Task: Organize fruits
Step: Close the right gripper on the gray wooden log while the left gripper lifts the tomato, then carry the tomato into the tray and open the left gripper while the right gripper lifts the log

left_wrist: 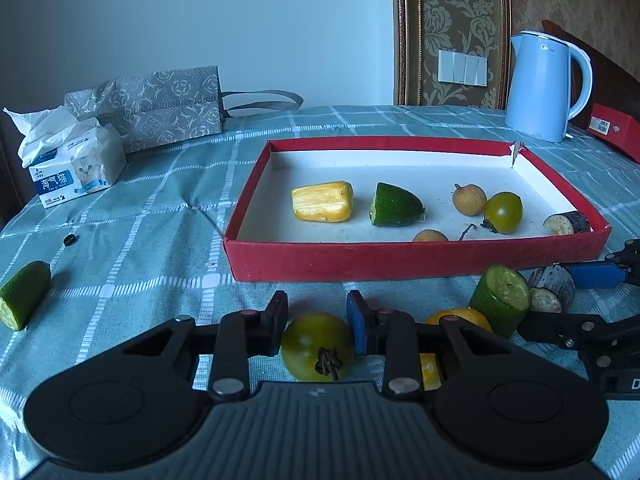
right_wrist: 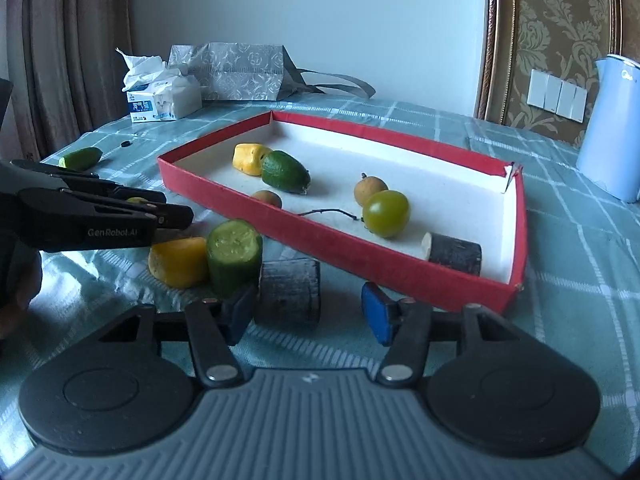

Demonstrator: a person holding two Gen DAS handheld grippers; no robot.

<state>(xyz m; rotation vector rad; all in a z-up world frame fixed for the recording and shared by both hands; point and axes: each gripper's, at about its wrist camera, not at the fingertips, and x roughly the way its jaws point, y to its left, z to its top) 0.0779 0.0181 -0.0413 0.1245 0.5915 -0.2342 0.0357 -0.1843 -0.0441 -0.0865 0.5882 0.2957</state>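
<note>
Your left hand-held gripper (left_wrist: pixel 316 322) clenches the green tomato (left_wrist: pixel 317 346) near the surface's front edge; your right hand-held gripper (right_wrist: pixel 308 312) gapes around the dark chunk (right_wrist: pixel 289 290). Squeeze harder and the tomato may burst.

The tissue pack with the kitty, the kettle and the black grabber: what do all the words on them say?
"淘气猫" on the tissue pack; the smaller print beneath is too blurred to read.
"GenRobot.AI" on the side of the left gripper, seen from the right wrist.
The logo on the blue kettle is too small to read.
The white label on the red box is unreadable.
</note>
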